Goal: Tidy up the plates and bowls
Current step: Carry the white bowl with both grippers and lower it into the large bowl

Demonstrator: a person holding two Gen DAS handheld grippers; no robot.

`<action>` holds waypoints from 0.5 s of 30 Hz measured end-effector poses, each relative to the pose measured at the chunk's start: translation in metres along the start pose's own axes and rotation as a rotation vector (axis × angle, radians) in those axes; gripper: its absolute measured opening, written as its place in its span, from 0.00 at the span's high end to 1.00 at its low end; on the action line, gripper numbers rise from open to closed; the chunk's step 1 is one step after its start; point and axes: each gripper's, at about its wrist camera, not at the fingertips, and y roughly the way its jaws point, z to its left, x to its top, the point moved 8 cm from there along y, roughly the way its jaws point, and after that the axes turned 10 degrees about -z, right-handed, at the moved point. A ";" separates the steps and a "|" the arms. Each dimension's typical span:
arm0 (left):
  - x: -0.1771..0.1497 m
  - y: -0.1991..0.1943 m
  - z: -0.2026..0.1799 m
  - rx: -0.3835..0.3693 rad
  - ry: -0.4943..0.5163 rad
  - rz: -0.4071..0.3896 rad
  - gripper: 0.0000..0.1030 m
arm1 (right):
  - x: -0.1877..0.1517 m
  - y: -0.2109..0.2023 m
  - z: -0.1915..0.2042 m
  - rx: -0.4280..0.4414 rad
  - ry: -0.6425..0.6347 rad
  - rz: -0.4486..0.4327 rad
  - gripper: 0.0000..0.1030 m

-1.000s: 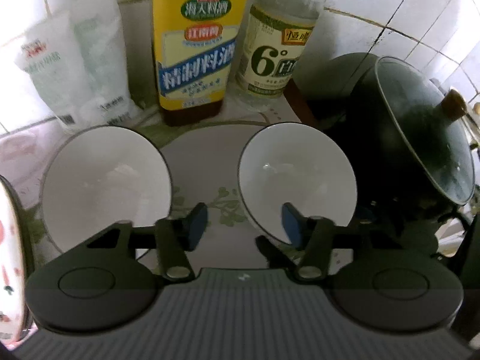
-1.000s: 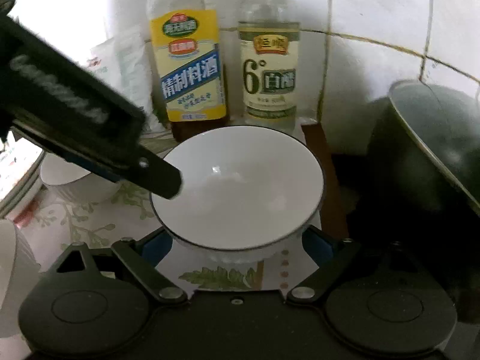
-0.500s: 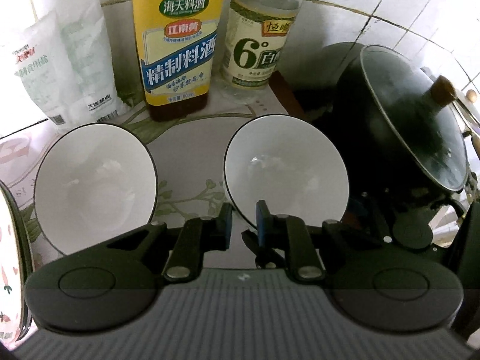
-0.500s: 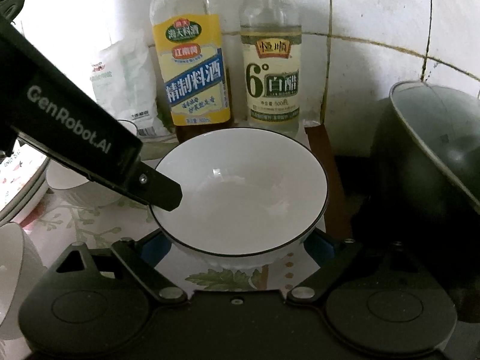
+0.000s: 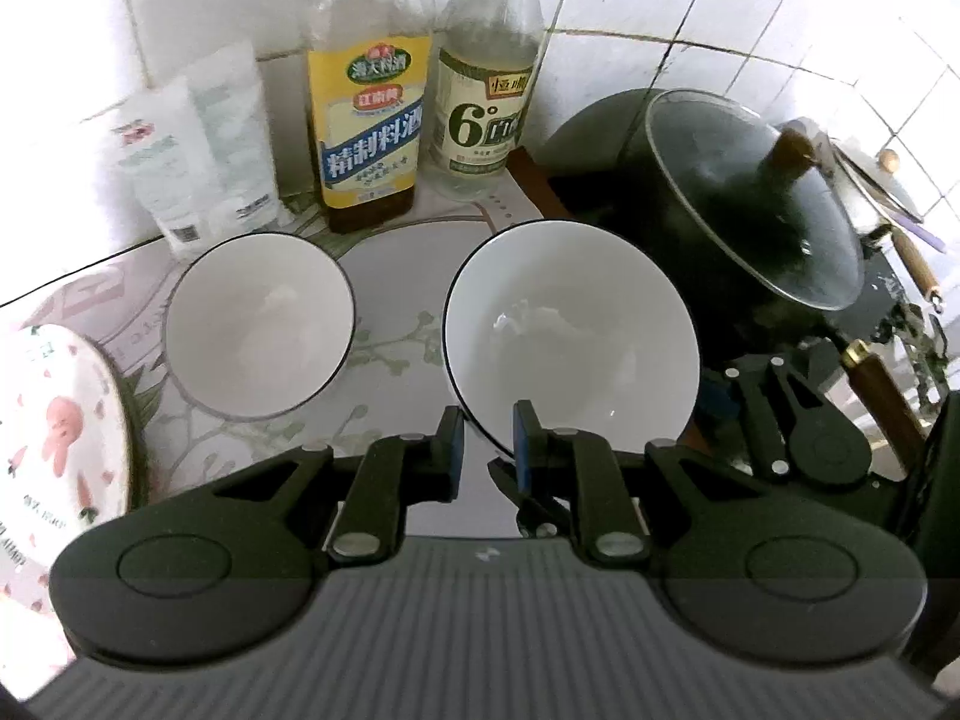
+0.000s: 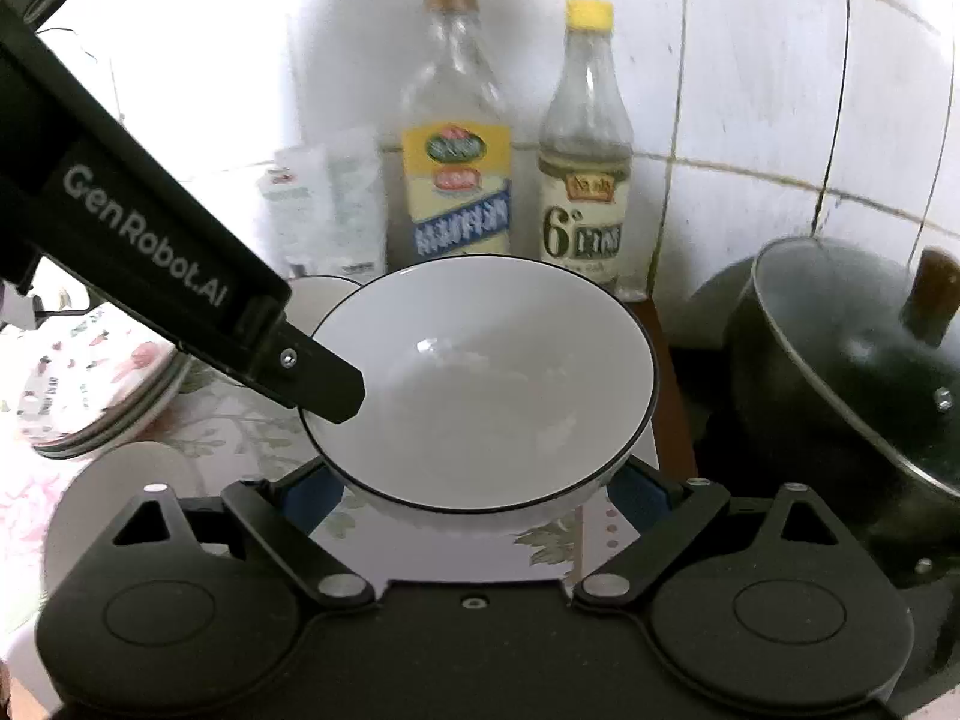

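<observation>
A white bowl with a dark rim (image 5: pixel 570 336) is raised off the counter, pinched at its near rim by my left gripper (image 5: pixel 487 444). The same bowl (image 6: pixel 480 384) fills the right wrist view, where my right gripper (image 6: pixel 474 492) stands wide open with its blue pads on either side of the bowl's base. The left gripper's body (image 6: pixel 168 264) crosses that view from the upper left. A second white bowl (image 5: pixel 261 324) sits on the counter to the left. A patterned plate (image 5: pixel 54 438) lies at the far left.
Two bottles (image 5: pixel 369 120) (image 5: pixel 486 102) and white packets (image 5: pixel 198 138) stand against the tiled wall. A black pot with a glass lid (image 5: pixel 750 198) sits close on the right. The counter has a floral covering (image 5: pixel 384 354).
My left gripper closed on the bowl's rim and lifted it; both views have risen and show more of the bottles. The right gripper stayed open around the bowl.
</observation>
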 end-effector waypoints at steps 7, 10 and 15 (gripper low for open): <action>-0.008 -0.050 0.003 -0.003 0.002 -0.028 0.85 | 0.017 -0.036 0.030 -0.006 -0.052 -0.028 0.06; -0.012 -0.070 0.004 -0.003 0.003 -0.044 0.85 | 0.023 -0.051 0.043 -0.008 -0.069 -0.040 0.06; -0.023 -0.098 0.010 -0.006 0.003 -0.060 0.85 | 0.029 -0.067 0.064 -0.007 -0.107 -0.055 0.06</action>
